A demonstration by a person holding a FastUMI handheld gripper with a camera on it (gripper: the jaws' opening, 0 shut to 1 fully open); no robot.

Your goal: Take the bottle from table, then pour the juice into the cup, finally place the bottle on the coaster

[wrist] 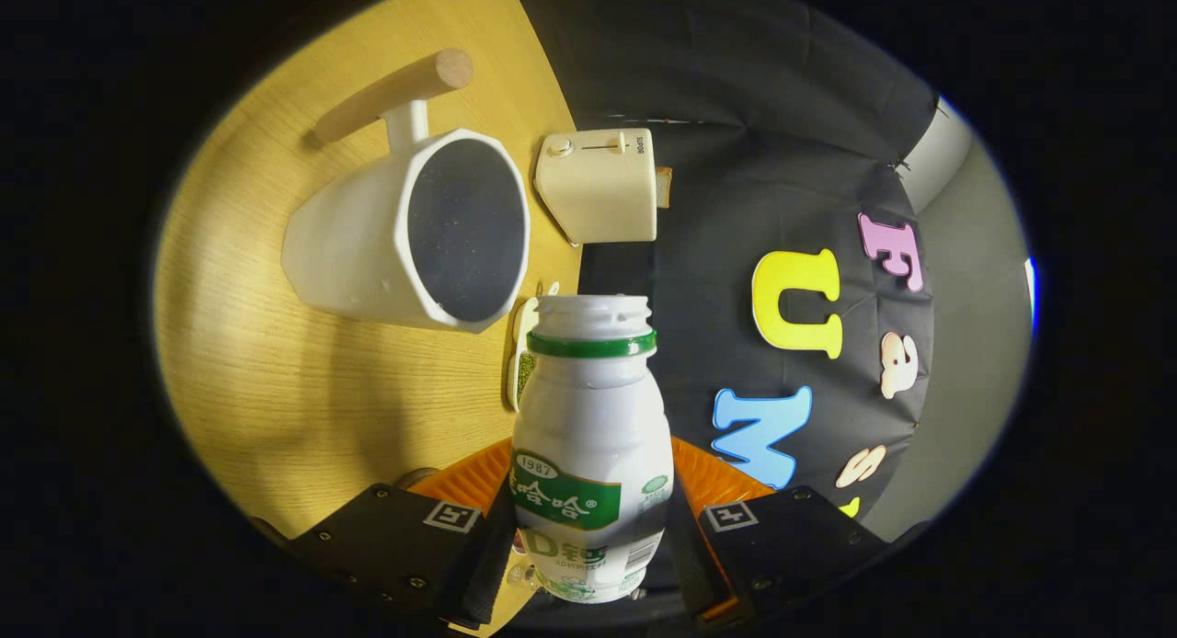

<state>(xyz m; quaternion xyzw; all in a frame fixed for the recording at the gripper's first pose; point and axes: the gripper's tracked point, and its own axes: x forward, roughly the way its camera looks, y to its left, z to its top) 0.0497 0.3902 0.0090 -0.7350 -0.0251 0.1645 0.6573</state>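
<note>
From my remote seat, a light wooden tabletop [276, 371] swings steeply across the view, with the booth's black cloth wall [736, 160] and a grey wall [975, 344] behind it. My gripper [590, 528] is rolled hard over, so the table stands almost on edge. Its jaws pinch a white yoghurt-drink bottle [591, 436], green-labelled and green-ringed at the neck, one finger on each side of its lower body; the cap is off and the mouth points to twelve o'clock. The white faceted cup [405, 233] with a wooden handle [395, 94] rests on the table at ten o'clock from the bottle mouth, its dark opening facing me. A cream toaster [602, 186] sits at twelve o'clock, and the coaster [522, 358] shows edge-on, just beside the bottle's neck at nine o'clock.
</note>
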